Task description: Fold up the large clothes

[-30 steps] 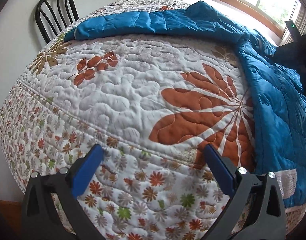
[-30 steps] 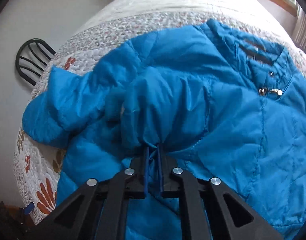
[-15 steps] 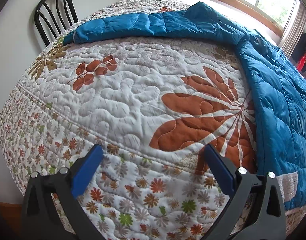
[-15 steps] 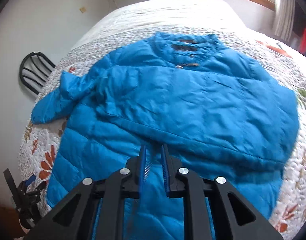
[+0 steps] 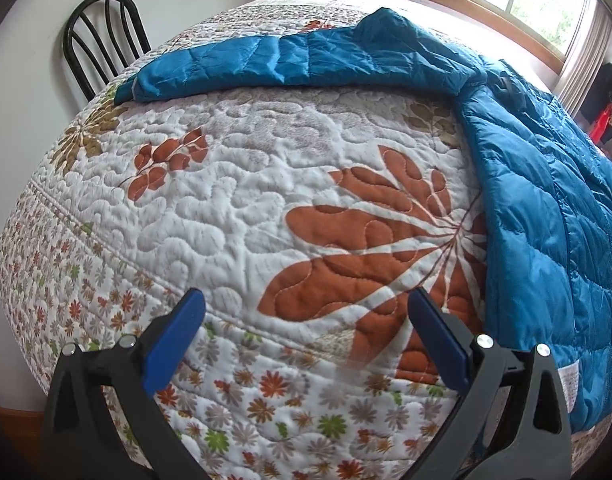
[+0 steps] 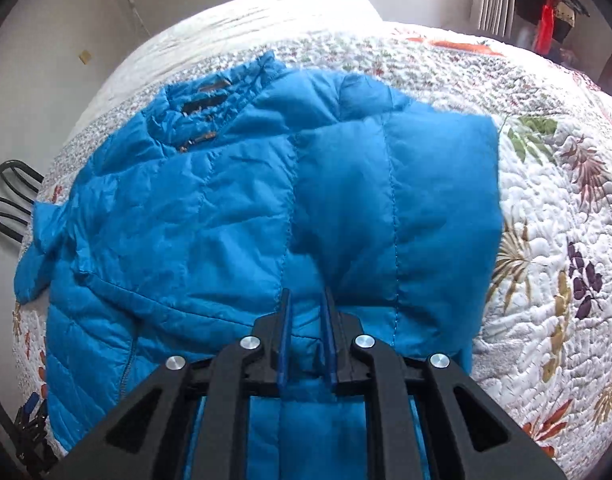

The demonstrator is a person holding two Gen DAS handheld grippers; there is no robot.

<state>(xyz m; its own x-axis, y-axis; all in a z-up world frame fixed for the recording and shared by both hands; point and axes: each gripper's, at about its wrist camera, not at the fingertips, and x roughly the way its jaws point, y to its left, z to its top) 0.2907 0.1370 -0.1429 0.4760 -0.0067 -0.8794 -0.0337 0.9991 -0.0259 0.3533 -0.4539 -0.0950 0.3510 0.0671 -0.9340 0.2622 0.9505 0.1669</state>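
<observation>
Sleeve fold in progress on blue puffer jacket, which lies spread flat on the quilted bed

Right claw is narrow, its jaws just easing in after a small opening, with jacket fabric pinched between the pads; the right sleeve looks folded in over the body. Left claw is wide open, holding nothing, hovering over bare quilt just beside the jacket's side edge. The other sleeve lies stretched out toward the chair. Next move likely calls for the right claw to release, then the left to reach that outstretched sleeve and fold it across
</observation>
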